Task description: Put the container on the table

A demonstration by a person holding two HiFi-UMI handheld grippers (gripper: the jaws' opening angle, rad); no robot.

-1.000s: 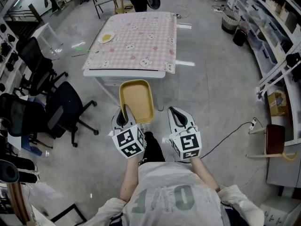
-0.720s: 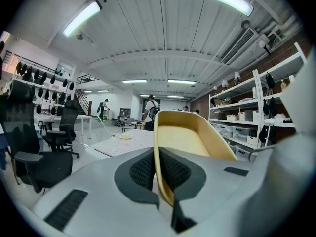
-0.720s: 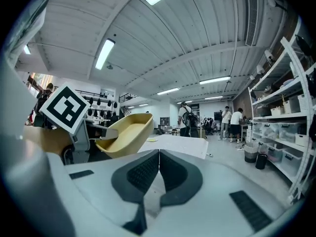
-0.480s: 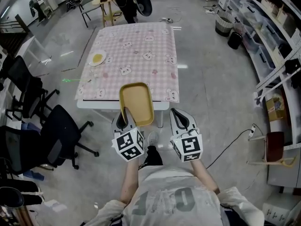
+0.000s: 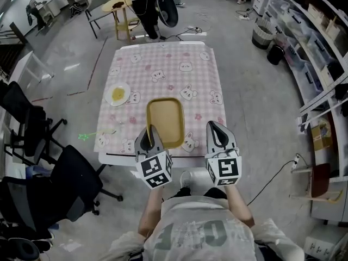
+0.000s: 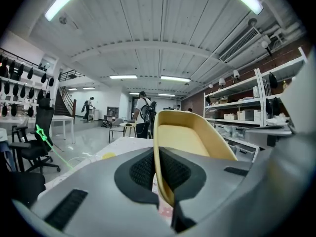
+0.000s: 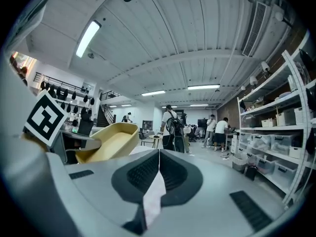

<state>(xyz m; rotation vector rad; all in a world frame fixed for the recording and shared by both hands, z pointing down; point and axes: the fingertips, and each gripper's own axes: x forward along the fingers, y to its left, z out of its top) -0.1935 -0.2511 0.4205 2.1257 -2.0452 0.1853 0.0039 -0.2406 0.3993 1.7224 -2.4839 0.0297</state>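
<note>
The container [image 5: 165, 121] is a shallow yellow tray with rounded corners. My left gripper [image 5: 149, 130] is shut on the near left rim, and the tray hangs over the near part of the table [image 5: 174, 69], which has a pink checked cloth with bear prints. In the left gripper view the rim of the container [image 6: 190, 137] is pinched between the black pads [image 6: 143, 169]. My right gripper [image 5: 213, 125] is shut and empty, level with the left one, to the right of the tray. The right gripper view shows the container [image 7: 106, 142] off to the left.
A white plate [image 5: 117, 93] with something yellow lies on the table's left side. Black office chairs [image 5: 76, 178] stand left of the table. Shelving [image 5: 321, 48] runs along the right wall. A person [image 5: 155, 4] and a wooden stool [image 5: 122, 4] are beyond the far end.
Both grippers have travelled forward to the table. The tray, held over the floor a second ago, now hangs over the table's near edge. Neither gripper's jaws moved.
</note>
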